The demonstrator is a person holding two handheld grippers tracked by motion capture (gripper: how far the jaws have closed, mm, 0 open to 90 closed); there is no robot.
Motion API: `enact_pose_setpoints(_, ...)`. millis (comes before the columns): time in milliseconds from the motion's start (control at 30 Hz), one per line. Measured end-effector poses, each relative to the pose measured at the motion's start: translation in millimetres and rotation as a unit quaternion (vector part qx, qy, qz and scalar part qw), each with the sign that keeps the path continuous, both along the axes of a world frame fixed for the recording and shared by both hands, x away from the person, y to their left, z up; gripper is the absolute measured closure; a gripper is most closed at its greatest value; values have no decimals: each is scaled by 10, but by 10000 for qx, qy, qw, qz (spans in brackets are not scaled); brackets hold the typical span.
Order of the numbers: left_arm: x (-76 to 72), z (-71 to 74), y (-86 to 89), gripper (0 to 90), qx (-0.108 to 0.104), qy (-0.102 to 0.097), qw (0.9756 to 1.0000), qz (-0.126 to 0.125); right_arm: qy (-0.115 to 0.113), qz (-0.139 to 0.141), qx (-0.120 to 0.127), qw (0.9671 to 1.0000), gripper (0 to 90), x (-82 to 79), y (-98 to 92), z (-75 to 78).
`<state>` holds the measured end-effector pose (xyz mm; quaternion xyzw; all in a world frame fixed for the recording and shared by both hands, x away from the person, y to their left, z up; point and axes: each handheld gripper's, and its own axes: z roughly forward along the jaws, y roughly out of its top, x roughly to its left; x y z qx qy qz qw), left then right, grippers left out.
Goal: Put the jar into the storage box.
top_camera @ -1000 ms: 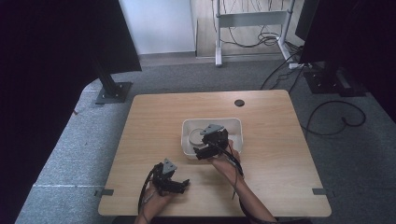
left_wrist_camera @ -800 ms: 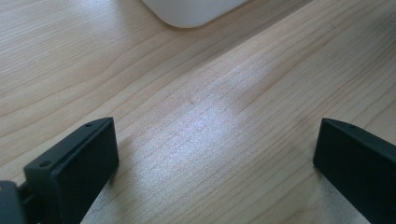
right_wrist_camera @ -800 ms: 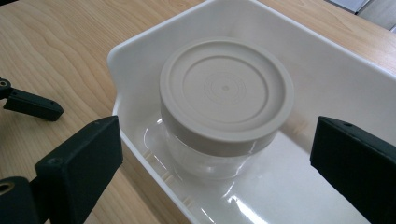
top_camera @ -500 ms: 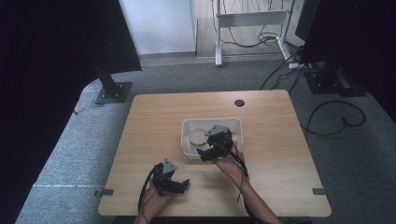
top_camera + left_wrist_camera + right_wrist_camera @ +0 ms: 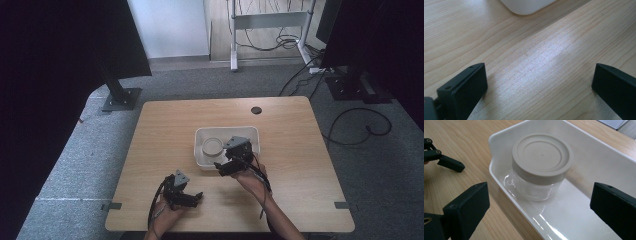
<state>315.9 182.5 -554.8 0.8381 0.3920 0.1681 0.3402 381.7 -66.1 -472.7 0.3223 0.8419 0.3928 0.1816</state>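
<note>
A clear jar with a beige screw lid (image 5: 541, 152) stands upright in the left end of a white tray (image 5: 599, 152). In the high view the jar (image 5: 212, 146) and the tray (image 5: 250, 131) sit at the middle of the table. My right gripper (image 5: 539, 190) is open, its jaws spread wide just outside the tray's near wall, level with the jar and not touching it. The high view shows that right gripper (image 5: 227, 164) at the tray's front edge. My left gripper (image 5: 537, 72) is open over bare wood; in the high view the left gripper (image 5: 192, 198) rests near the table's front edge.
The wooden table (image 5: 165, 130) has a small dark cable hole (image 5: 256, 110) at the back. A corner of the tray (image 5: 526, 6) lies ahead of the left jaws. Black stands and floor cables surround the table.
The right gripper has drawn slightly to the right and back toward the near edge of the tray. The left gripper has stayed put.
</note>
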Motion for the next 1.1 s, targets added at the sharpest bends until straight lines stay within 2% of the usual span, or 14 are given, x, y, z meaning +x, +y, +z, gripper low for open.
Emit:
enact_pose_setpoints(233, 0, 0, 1, 0, 5, 2, 10000, -4, -23, -10, -18, 10000, 21, -52, -100, 8)
enact_pose_setpoints(1100, 1, 0, 0, 0, 5, -5, 10000, -2, -89, -103, 199, 9997, 21, -261, -462, -6)
